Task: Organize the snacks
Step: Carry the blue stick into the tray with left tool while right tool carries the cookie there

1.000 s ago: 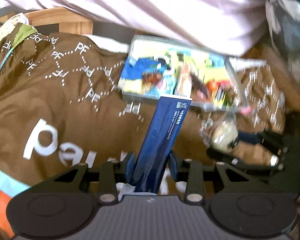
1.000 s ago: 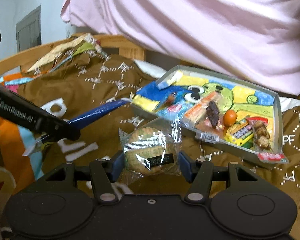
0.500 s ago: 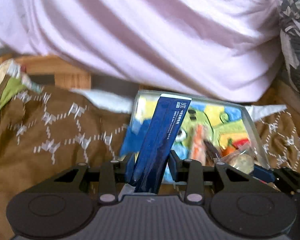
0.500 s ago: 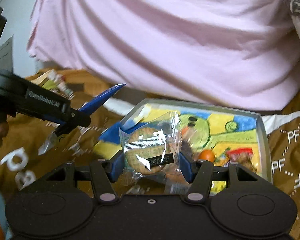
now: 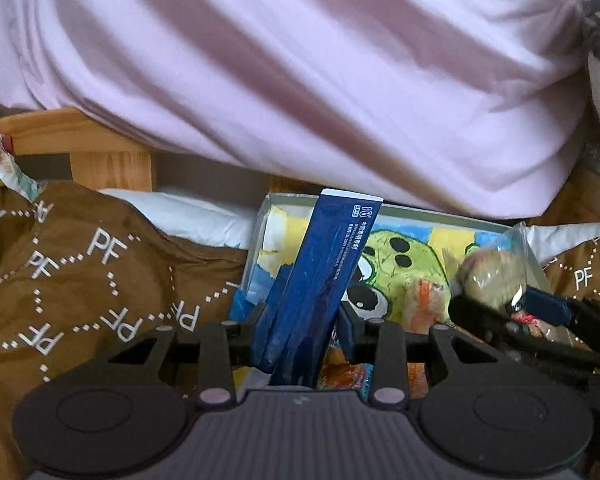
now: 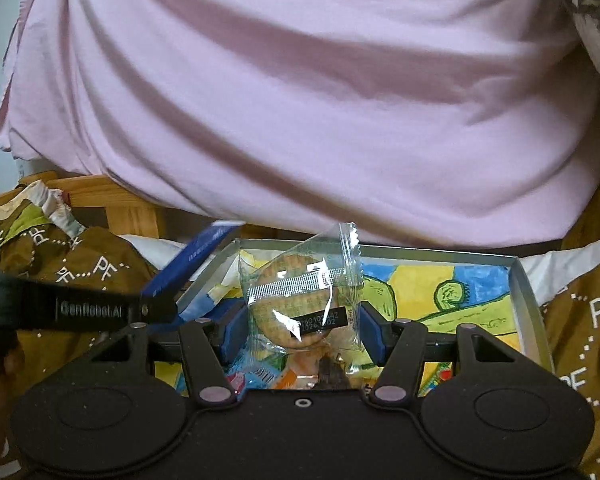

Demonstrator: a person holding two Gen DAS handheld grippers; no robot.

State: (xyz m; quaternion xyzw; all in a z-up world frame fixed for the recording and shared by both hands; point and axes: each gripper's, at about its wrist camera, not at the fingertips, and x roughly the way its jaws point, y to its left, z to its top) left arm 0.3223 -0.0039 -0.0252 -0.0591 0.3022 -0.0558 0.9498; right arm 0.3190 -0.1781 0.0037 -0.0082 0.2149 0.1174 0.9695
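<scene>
Left wrist view first: the left tool [image 5: 298, 330] is pinching a long blue sachet [image 5: 320, 280] low on its length, and the packet stands tilted up through the centre of the frame, its top over the far rim of the tray [image 5: 420, 213]. At centre right the right tool [image 5: 496, 312] carries a wrapped biscuit [image 5: 490, 276] over that same tray. The tray sits on a brown printed bedcover [image 5: 100, 272], with a pink sheet [image 5: 300, 80] filling the top.

Right wrist view: the right tool [image 6: 300, 330] grips the clear-wrapped biscuit [image 6: 300, 304] by its sides, dead centre, above the cartoon-lined tray [image 6: 524, 288]. Snacks already crowd the lower edge near the tool.

My read: both are over the tray for release. Lower each packet close to the liner before spreading, aim the biscuit at the bare yellow-green patch at right, and lay the sachet flat along the left wall, keeping the two tools apart.
</scene>
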